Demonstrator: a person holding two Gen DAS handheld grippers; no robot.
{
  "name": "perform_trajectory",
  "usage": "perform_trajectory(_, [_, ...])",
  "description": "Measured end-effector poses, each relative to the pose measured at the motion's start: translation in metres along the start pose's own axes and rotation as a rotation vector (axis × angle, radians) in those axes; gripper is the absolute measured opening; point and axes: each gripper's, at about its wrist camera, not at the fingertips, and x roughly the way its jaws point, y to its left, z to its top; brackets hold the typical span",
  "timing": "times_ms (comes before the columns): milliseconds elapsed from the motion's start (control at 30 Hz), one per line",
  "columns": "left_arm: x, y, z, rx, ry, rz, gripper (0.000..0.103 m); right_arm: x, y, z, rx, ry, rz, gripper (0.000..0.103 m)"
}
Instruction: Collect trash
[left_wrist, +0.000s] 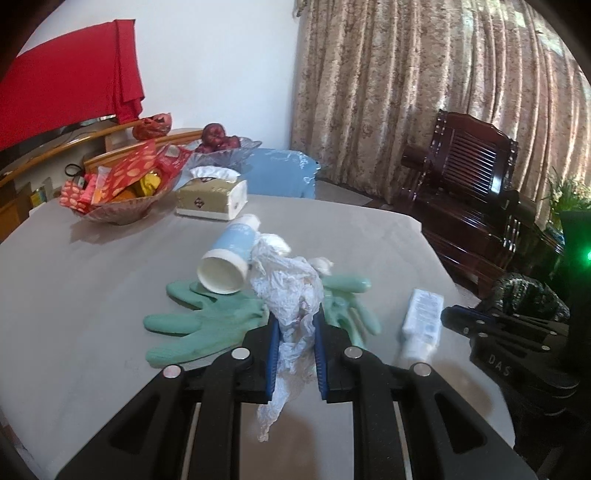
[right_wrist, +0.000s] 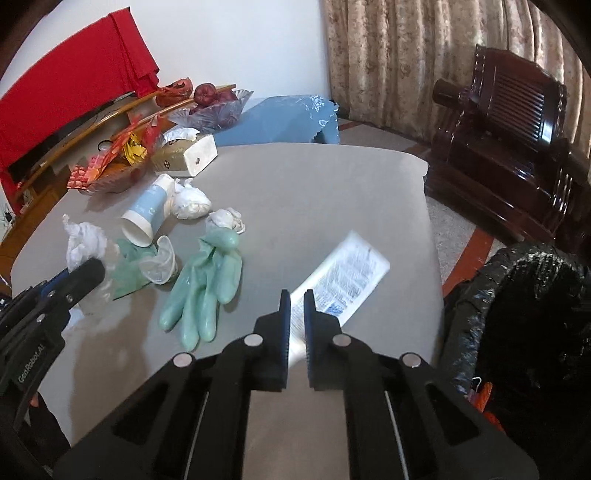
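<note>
Two grippers over grey surface (right_wrist: 314, 192). Left gripper (left_wrist: 296, 325) clamped on crumpled white tissue (left_wrist: 291, 295), thin and wrinkled, tail hanging below the pads. Right gripper (right_wrist: 296, 295) closed on the neck end of a flat white tube (right_wrist: 343, 277) with fine blue print, body angled away up to the right. Beside them: limp green rubber gloves (right_wrist: 207, 288), smooth and finger-splayed; tipped pale-blue paper cup (right_wrist: 146, 214), white rim toward camera; knotted white wads (right_wrist: 190, 203); squashed clear plastic cup (right_wrist: 160, 264). Glossy black bin bag (right_wrist: 524, 314) at right edge.
</note>
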Motion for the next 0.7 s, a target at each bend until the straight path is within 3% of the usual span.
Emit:
perform_trajectory(133, [-0.002,-0.005,-0.004,0.004,0.01,-0.009,0.017,0.004,-0.005,-0.007,0.026,0.02,0.0,0.011])
perform_trajectory(167, [-0.002,-0.004,-0.004,0.004,0.012,-0.008,0.017,0.005,-0.006,-0.008,0.037,0.024,0.002,0.016])
perform_trajectory(200, [-0.001,-0.003,-0.006,0.005,0.015,-0.008,0.017,0.005,-0.007,-0.01,0.045,0.029,0.004,0.032])
perform_trajectory(267, [0.001,-0.001,-0.008,0.007,0.02,0.0,0.017,0.007,-0.004,-0.013,0.062,0.033,-0.004,0.05])
perform_trajectory(500, [0.007,0.013,-0.011,-0.013,0.032,0.021,0.017,0.036,0.013,-0.014,0.052,0.073,-0.028,0.055])
perform_trajectory(700, [0.011,0.016,-0.012,-0.025,0.038,0.017,0.017,0.03,0.012,-0.014,0.001,0.092,-0.058,0.058])
